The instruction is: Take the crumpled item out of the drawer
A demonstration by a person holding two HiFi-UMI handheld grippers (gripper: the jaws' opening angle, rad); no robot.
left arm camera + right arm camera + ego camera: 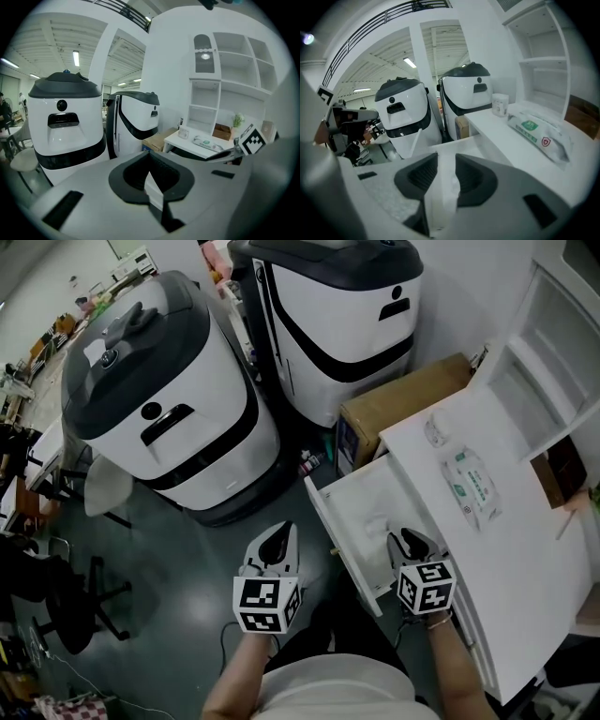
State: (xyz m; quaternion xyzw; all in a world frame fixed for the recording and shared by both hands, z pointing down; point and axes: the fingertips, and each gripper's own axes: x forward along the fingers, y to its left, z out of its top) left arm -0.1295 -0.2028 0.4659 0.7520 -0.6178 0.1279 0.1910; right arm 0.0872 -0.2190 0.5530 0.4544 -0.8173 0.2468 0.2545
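The drawer [345, 488] stands pulled out from the white desk [525, 549]. A crumpled white item [379, 524] lies inside it. The right gripper [405, 542] hangs over the drawer with its jaws apart, and the item shows in the gap just ahead, not pinched. The left gripper [279, 532] is left of the drawer, over the floor [187, 549], with its jaws together and empty.

Drawer [361, 512]: interior partly hidden behind right gripper [410, 542]; white contents indistinct. Shelf unit [553, 362]: cut off at right edge. Pack [472, 486]: print too small to read.
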